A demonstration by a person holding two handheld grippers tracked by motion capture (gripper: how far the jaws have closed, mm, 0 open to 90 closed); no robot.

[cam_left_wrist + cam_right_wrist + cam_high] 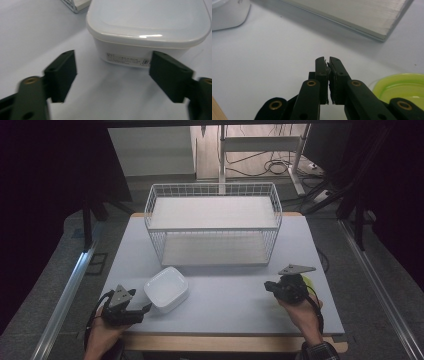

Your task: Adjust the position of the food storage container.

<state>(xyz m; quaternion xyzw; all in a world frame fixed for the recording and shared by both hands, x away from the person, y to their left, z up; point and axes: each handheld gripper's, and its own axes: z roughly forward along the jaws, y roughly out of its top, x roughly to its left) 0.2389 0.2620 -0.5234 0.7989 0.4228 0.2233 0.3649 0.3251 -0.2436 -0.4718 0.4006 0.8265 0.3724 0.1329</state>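
A white lidded container (pixel 166 290) sits on the pale table (pixel 235 300) at the front left. My left gripper (pixel 145 309) points at it from the left, open. In the left gripper view the container (pixel 147 27) stands just beyond the spread jaws of the left gripper (pixel 112 75), whose pads do not touch it; a label shows on its near wall. My right gripper (pixel 268 287) is at the front right, shut with nothing between its fingers, as the right gripper view shows (pixel 328 61). A lime-green round dish (pixel 404 87) lies beside it, also seen as a green edge (pixel 307 282).
A white wire rack (pixel 213 222) with two shelf boards stands across the back middle of the table; its lower board (pixel 352 15) shows ahead of the right gripper. Between the container and the right gripper lies bare table. Dark floor and cables surround the table.
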